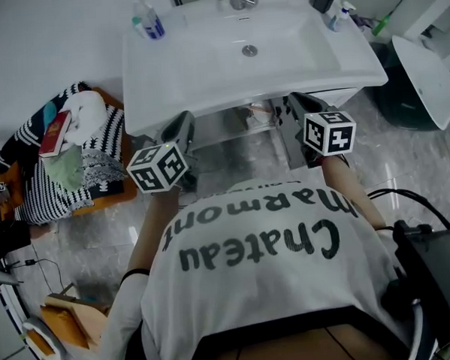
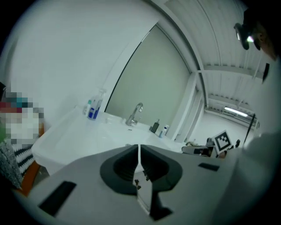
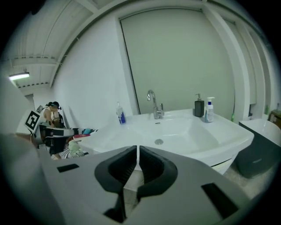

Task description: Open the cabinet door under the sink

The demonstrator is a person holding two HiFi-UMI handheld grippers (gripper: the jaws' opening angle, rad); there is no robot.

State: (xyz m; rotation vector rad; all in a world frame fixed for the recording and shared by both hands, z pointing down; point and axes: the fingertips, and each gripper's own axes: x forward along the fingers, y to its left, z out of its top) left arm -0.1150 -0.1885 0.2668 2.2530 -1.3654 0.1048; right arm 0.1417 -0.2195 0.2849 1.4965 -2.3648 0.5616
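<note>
**Target.** The white cabinet under the sink sits straight ahead of you at 12 o'clock, tucked beneath the near rim of the white ceramic basin. Its front runs 9 to 3 o'clock, parallel to that rim. In the head view only a strip of it shows below the overhang. Between the two grippers that strip shows pale bars and a small tan object. This reads as interior, so the door may already stand open, though I cannot tell for certain. No handle is visible.

**Grippers.** The left gripper has its jaws together with only a hairline slit and nothing between them. The right gripper is the same, closed on nothing. Both tips lie just beside the basin's near rim, the left one toward 11 o'clock and the right one toward 1 o'clock. They flank the cabinet's middle, and neither is clearly the nearer.

**Relation.** Both gripper views look across the top of the basin toward the chrome tap, so the cabinet front lies below each gripper's line, at about 6 o'clock in its own view. From the left gripper the middle strip lies toward 2 o'clock in the head view, and from the right gripper toward 10 o'clock.

**Pose.** Your forearms reach forward on either side of your chest. The grippers point ahead and slightly down, with the marker cubes uppermost. To work on the door, you would likely need to drop your hands beneath the overhang.
</note>
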